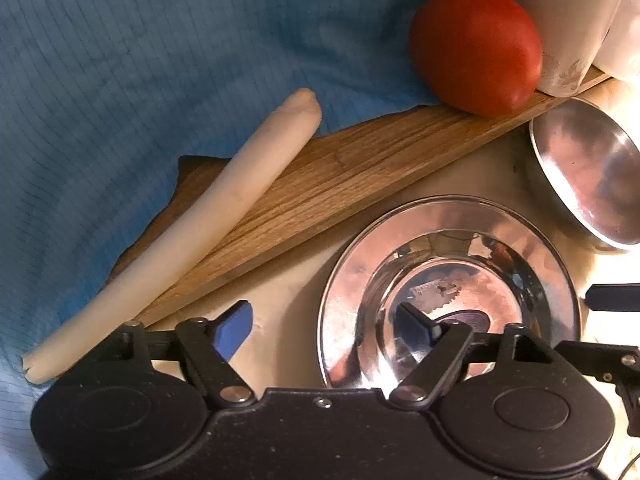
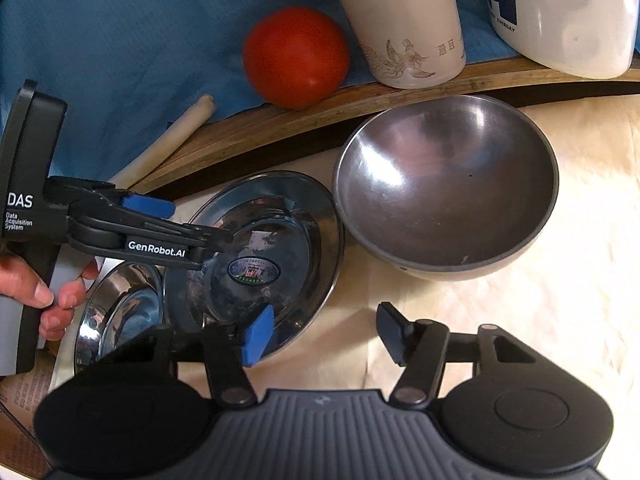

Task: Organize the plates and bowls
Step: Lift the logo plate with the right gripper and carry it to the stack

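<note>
Steel plate (image 2: 280, 216) on the pale mat just left of the steel bowl (image 2: 446, 188), straddled at its near-left rim by the spread left gripper (image 1: 332, 332), with right gripper (image 2: 326, 336) spread apart, empty, in front of both.

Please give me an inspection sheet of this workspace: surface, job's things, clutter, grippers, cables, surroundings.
Surface: cream cloth, wooden board behind.
Job's things: shiny steel plate, second steel plate partly under it, steel bowl upright beside them.
Clutter: tomato, rolled cream sheet, printed white cup, white container.
Grippers: left gripper open over the plate; right gripper open, holding nothing.
Cables: nothing seen.
Surroundings: blue cloth backdrop.
</note>
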The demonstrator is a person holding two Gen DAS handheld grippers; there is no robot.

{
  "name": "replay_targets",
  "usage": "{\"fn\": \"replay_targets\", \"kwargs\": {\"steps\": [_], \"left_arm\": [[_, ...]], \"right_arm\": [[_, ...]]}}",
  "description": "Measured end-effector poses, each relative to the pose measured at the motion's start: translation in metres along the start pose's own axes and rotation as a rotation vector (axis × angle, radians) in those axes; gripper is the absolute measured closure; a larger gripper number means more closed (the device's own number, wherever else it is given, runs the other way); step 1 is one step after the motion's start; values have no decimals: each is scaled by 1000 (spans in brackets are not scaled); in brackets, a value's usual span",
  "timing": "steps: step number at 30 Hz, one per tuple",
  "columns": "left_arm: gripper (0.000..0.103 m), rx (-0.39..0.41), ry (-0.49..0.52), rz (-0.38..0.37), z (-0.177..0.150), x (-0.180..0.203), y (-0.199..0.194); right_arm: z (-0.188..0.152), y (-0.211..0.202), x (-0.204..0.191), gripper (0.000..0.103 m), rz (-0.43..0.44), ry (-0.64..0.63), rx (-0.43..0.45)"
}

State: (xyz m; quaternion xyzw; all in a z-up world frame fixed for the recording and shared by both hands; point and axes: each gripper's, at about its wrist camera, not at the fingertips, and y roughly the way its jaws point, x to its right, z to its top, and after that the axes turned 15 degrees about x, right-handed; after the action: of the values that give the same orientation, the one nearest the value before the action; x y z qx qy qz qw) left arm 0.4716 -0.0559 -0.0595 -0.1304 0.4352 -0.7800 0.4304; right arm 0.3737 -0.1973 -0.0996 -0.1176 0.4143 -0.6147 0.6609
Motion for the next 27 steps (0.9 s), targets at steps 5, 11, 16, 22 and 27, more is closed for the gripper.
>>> {"fn": "replay_targets", "kwargs": {"steps": [5,11,16,22,27], "left_arm": [[45,-6,-24,-44,0,-2,-2],[57,-12,-50,-73,-3,-4,-1],[67,-15,-76,-90,-1,-7,-5],[71,-12,-79,-94,-1,-7,-9],[74,-18,-108,-108,-1,-11,-13]], "right_arm": [[-1,0,1,51,-3,-1,-3],[-1,-1,1,57,-4,-2,-1],[0,-1,0,73,19,2,-3],[0,-2,-4,83,4,0,-12],[1,-8,2,84,0,34,-29]]}}
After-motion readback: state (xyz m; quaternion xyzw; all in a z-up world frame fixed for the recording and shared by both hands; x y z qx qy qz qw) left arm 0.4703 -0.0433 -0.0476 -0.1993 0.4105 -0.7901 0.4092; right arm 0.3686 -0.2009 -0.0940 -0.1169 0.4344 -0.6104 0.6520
